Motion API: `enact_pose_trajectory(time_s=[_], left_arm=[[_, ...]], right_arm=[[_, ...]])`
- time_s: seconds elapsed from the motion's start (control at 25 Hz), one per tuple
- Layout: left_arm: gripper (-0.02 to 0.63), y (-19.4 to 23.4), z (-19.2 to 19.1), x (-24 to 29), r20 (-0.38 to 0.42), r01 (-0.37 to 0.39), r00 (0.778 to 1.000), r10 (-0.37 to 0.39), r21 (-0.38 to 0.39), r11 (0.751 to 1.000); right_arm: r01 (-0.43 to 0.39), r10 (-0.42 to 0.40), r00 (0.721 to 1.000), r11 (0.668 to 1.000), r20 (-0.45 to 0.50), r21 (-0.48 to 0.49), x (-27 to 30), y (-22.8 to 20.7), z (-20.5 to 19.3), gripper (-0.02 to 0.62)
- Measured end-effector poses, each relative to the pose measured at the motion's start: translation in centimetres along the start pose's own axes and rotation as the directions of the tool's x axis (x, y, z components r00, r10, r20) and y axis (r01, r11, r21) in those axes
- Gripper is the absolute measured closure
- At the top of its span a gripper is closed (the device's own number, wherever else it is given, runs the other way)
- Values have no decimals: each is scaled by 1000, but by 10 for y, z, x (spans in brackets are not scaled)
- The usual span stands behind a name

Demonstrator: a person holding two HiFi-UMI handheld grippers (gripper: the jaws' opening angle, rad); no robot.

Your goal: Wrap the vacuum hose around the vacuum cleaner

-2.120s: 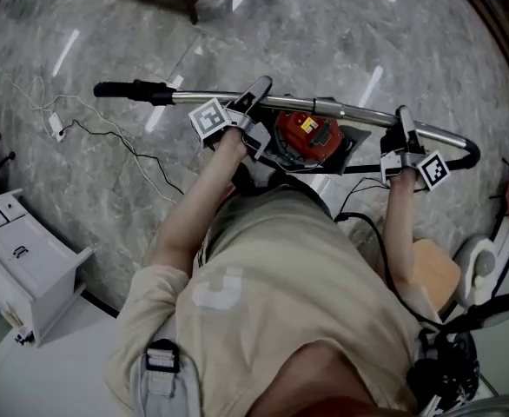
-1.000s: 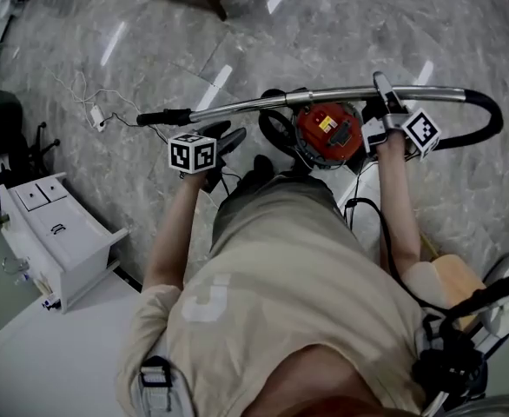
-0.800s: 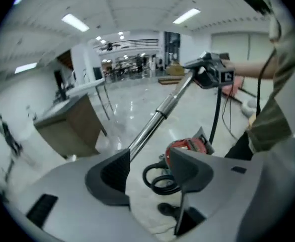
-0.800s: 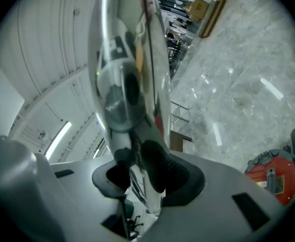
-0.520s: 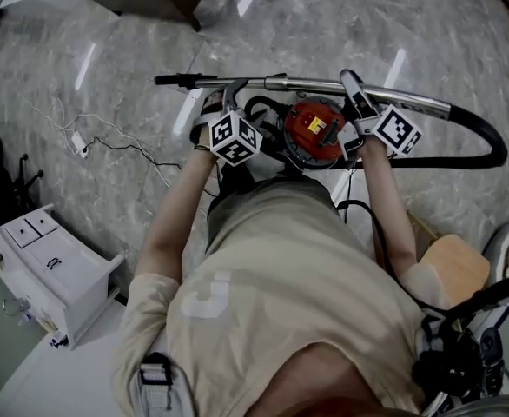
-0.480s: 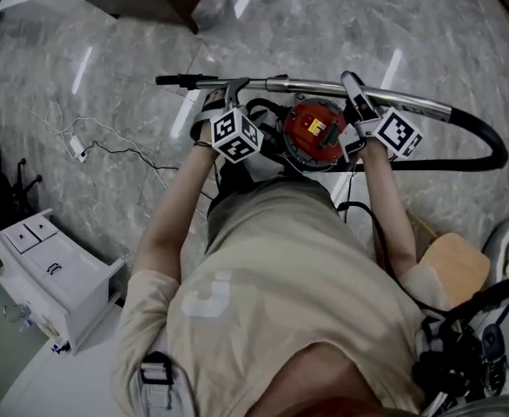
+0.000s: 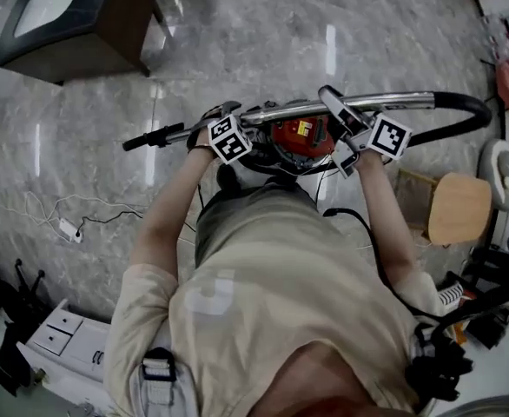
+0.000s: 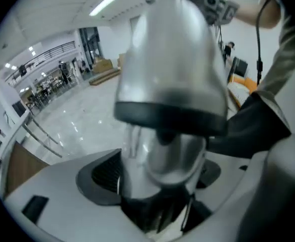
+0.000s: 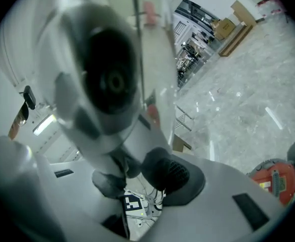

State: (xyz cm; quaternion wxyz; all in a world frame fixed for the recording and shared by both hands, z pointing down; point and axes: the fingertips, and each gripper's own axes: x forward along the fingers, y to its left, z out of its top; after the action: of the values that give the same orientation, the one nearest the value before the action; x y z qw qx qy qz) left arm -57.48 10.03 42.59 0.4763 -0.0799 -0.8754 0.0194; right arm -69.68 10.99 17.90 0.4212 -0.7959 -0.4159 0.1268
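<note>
Starting at the left, with the black grip end (image 7: 143, 138) of the metal wand (image 7: 280, 111) poking out free over the marble floor (image 7: 237, 42); next along, left claw (image 8: 155, 171) set astride the wand, jaws just spread wide, tube standing between the pads but seemingly not pinched, probably readying a fresh hold to steer this end. Just beneath the wand's middle in the head view, red vacuum cleaner (image 7: 300, 135) at the person's feet, kept close as the core for the wrapping. Right of it, right claw (image 9: 132, 175) clamped on the wand, likely carrying the weight meanwhile. Farthest right, black vacuum hose (image 7: 479, 111) curving back in one loose bend, not yet wound round the body.
</note>
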Motion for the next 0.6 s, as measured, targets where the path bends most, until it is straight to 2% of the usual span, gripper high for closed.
enact_pose_trajectory(time_s=[0.08, 0.12, 0.2, 0.24, 0.32, 0.4, 0.48, 0.52, 0.56, 0.6], left_arm=[[258, -10, -12, 4, 8, 80, 997, -80, -42, 996], [281, -17, -17, 6, -1, 119, 993, -119, -26, 993], [396, -32, -26, 8, -28, 214, 977, -213, 45, 976], [405, -41, -33, 7, -47, 266, 964, -263, 67, 962], [454, -59, -41, 5, -78, 350, 935, -345, 66, 934], [459, -77, -42, 4, -86, 421, 905, -417, 45, 906], [459, -94, -41, 6, -97, 497, 866, -491, 38, 867], [481, -102, -41, 8, -107, 524, 849, -518, 40, 851], [554, -109, -40, 9, -117, 540, 838, -532, 40, 841], [557, -116, -38, 11, -124, 545, 834, -538, 34, 838]], right_arm=[[18, -18, 1000, 999, 8, 35, 4, -2, -7, 453], [26, -27, 1000, 998, 15, 50, 5, -5, -11, 453], [40, -43, 998, 996, 40, 76, 5, -11, -19, 453], [51, -55, 997, 995, 45, 91, 5, -15, -23, 453], [83, -89, 995, 988, 35, 132, 4, -24, -29, 453], [128, -135, 991, 975, 25, 182, -2, -35, -30, 451], [191, -198, 980, 957, 7, 217, -11, -49, -33, 451], [193, -198, 980, 958, 3, 214, -12, -52, -32, 451], [186, -190, 982, 960, 0, 208, -13, -55, -31, 451], [182, -186, 983, 961, -2, 206, -16, -60, -31, 451]])
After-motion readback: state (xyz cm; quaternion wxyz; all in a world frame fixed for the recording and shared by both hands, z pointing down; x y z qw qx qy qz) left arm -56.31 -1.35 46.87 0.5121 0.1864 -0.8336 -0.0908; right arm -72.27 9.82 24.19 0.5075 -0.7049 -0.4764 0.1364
